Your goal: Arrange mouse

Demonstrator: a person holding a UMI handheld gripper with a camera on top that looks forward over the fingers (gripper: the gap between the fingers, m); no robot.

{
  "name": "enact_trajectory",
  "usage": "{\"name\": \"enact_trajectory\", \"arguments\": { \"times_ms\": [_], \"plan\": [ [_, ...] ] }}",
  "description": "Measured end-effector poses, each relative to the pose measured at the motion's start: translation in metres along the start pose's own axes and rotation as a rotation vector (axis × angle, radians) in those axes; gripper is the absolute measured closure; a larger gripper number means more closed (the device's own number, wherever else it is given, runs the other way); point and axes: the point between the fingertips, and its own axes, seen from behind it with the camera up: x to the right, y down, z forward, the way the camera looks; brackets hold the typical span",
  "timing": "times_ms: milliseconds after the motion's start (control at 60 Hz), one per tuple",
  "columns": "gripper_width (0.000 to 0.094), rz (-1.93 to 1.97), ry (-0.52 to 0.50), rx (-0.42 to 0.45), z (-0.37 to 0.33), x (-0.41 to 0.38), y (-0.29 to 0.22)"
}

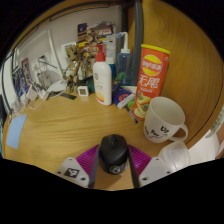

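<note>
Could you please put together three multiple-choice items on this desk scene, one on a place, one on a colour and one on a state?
1. Where is the mouse?
A. between the jaws
B. behind the mug
C. beside the white bottle

2. What colour is the snack canister?
A. blue
B. orange-yellow
C. black

3. How does the mug stand?
A. on its side
B. upside down
C. upright

Answers:
1 A: the dark mouse sits between the gripper's jaws.
2 B: its wall is orange-yellow.
3 C: its open mouth faces up on the table.

Mouse sits on the tabletop between the hand-held gripper fingers, mug ahead to the right, chip can behind it.
</note>
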Motion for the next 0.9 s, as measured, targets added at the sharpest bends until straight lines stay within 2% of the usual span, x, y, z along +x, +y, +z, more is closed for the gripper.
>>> {"name": "enact_trajectory", "arguments": {
  "times_ms": [17,117,200,217,233,300,333,350,517,667,800,900],
  "plan": [
    [0.0440,0.005,0.002,-0.002,0.001,0.001,0.000],
    [0.0452,0.002,0.010,0.008,0.002,0.000,-0.001],
    [0.0511,0.016,0.025,0.004,0.002,0.001,-0.001],
    [0.0474,0.018,0.026,0.000,0.002,0.001,-0.001],
    [0.0551,0.019,0.028,-0.002,0.002,0.001,-0.001],
    [0.0632,0.028,0.040,-0.004,0.003,0.001,-0.002],
    [0.0601,0.024,0.050,-0.002,0.001,0.000,-0.001],
    [0.0673,0.022,0.055,-0.002,0.001,0.000,-0.001],
    [0.0675,0.032,0.109,-0.001,-0.014,-0.001,-0.015],
    [0.0675,0.033,0.142,0.170,-0.084,-0.032,-0.123],
    [0.0675,0.038,0.088,0.346,-0.163,-0.107,-0.221],
    [0.0675,0.016,0.017,0.438,-0.210,-0.182,-0.269]
  ]
}}
